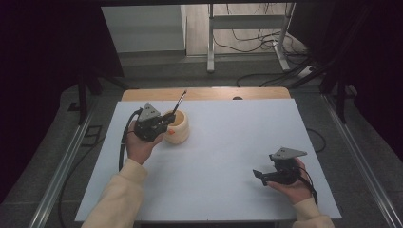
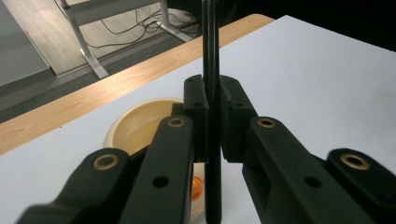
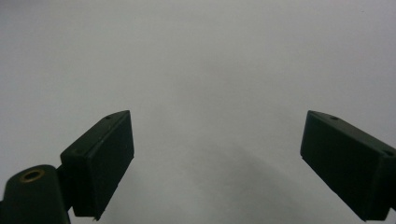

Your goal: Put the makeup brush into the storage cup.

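The left claw (image 1: 164, 124) is pinching a thin black stick (image 1: 179, 102), its jaws pressed tight on the shaft, and is holding it at the near rim of a cream-coloured bowl (image 1: 179, 133) that is sitting toward the far left of the white counter (image 1: 228, 156). The stick is rising at a slant above the bowl, its lower end dropping out of sight below the jaws. Something small and orange (image 2: 198, 185) is showing beside the bowl. The right claw (image 1: 260, 175) is resting well apart, near the counter's front right edge, its jaws spread wide over bare surface.
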`<state>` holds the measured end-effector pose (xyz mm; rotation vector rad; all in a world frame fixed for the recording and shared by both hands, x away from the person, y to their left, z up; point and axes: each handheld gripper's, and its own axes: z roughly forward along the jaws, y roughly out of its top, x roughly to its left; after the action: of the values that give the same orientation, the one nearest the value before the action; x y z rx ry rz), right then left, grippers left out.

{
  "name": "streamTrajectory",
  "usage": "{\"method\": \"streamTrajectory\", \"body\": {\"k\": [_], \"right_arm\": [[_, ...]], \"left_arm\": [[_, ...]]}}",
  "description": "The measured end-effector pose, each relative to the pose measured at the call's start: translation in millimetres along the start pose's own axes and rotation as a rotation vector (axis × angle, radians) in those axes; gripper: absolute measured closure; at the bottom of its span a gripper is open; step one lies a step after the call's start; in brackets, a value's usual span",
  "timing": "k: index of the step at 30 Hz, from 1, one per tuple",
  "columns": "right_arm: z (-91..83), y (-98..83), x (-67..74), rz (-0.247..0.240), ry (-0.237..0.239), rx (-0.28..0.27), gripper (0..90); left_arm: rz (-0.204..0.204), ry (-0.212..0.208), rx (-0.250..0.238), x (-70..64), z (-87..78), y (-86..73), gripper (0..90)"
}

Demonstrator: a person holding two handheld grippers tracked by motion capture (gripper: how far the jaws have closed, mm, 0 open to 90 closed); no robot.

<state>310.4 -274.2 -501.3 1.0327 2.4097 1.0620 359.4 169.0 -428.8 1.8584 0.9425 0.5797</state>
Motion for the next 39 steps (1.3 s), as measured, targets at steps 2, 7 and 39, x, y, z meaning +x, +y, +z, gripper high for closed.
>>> {"method": "streamTrajectory", "body": {"k": [2,7,39], "right_arm": [[0.2,0.0,0.1,0.000,0.000,0.001,9.5],[0.4,-0.2,-0.5,-0.005,0.000,0.004,9.5],[2.9,-1.2,-1.5,-0.010,-0.005,0.020,9.5]], "left_arm": [[-0.008,-0.001,-0.002,2.1,2.6,-0.7,83.1],[-0.035,-0.011,-0.013,7.1,8.5,-2.0,83.1],[-0.086,-0.014,-0.034,28.8,45.5,9.5,83.1]]}}
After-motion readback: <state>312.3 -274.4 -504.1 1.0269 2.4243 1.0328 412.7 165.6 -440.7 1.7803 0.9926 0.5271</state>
